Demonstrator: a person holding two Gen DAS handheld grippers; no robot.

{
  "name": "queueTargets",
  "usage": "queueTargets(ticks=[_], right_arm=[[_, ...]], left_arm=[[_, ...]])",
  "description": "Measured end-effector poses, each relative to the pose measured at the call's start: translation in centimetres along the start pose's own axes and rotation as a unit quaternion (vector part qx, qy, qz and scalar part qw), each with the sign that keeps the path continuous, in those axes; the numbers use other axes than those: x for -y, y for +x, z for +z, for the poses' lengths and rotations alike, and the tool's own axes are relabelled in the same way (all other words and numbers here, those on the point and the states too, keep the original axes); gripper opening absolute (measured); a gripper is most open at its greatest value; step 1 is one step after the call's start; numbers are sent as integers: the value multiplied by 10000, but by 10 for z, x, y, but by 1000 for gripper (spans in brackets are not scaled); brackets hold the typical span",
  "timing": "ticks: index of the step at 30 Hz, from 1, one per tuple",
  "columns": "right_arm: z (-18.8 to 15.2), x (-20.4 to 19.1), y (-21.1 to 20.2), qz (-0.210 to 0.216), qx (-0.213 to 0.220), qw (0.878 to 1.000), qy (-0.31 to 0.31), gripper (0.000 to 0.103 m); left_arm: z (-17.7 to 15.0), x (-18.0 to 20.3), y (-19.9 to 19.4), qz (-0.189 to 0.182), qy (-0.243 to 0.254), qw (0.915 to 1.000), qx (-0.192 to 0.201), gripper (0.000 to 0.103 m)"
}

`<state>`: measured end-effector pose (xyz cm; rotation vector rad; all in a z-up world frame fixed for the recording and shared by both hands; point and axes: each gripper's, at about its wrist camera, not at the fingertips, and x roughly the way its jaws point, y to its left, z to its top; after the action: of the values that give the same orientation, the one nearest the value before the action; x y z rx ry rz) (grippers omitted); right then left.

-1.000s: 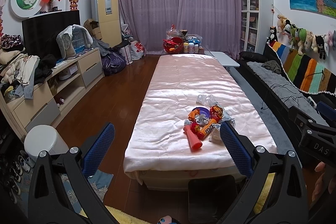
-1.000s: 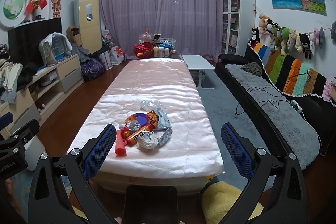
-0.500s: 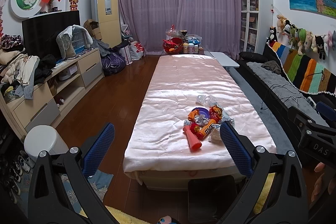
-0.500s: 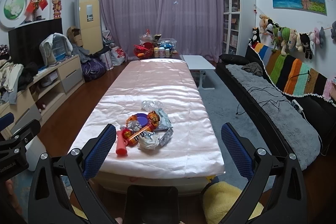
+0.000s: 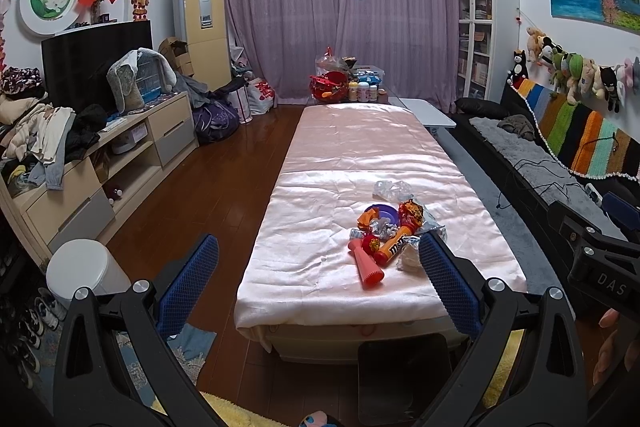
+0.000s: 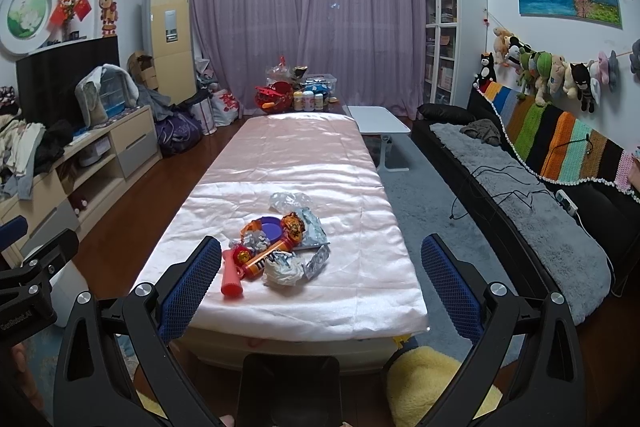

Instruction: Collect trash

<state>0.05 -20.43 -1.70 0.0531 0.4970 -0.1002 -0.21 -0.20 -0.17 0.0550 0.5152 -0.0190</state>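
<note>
The left tool's blue pad (image 5: pixel 448 283) is covering part of the white wad (image 5: pixel 408 259). At lower right, the frame edge is cropping a hand (image 5: pixel 612 347).

The trash sits in one small heap on the pink satin cloth of the long desk (image 6: pixel 360 187), toward its near end and well clear of the side edges. Nearest the front edge, a red ribbed tube (image 6: pixel 232 277) lies flat, just beside an orange M&M's tube (image 6: pixel 266 259) lying at a slant. A crumpled white wrapper (image 6: pixel 285 270) touches that tube's near end. Behind them are a purple round lid (image 6: pixel 271 227), an orange-and-red foil wrapper (image 6: pixel 294 225), silver foil scraps (image 6: pixel 314 227) and, farthest back, a crumpled clear plastic bag (image 6: pixel 289 201).
</note>
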Motion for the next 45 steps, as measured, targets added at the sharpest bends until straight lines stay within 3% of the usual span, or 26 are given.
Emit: queueTargets(ticks=[25, 32, 36, 45], right_arm=[[0, 0, 0, 35, 4, 10000, 28, 100], [-4, 2, 13, -83, 23, 9999, 87, 100], [-11, 4, 23, -285, 270, 9991, -128, 100], [-39, 19, 94, -72, -491, 9987, 70, 100]], left_arm=[[-1, -2, -2, -48, -68, 10000, -19, 95], [-5, -2, 20, -11, -79, 9997, -219, 95], [-12, -6, 38, -7, -104, 9993, -345, 95], [-31, -8, 97, -166, -14, 9962, -859, 95]])
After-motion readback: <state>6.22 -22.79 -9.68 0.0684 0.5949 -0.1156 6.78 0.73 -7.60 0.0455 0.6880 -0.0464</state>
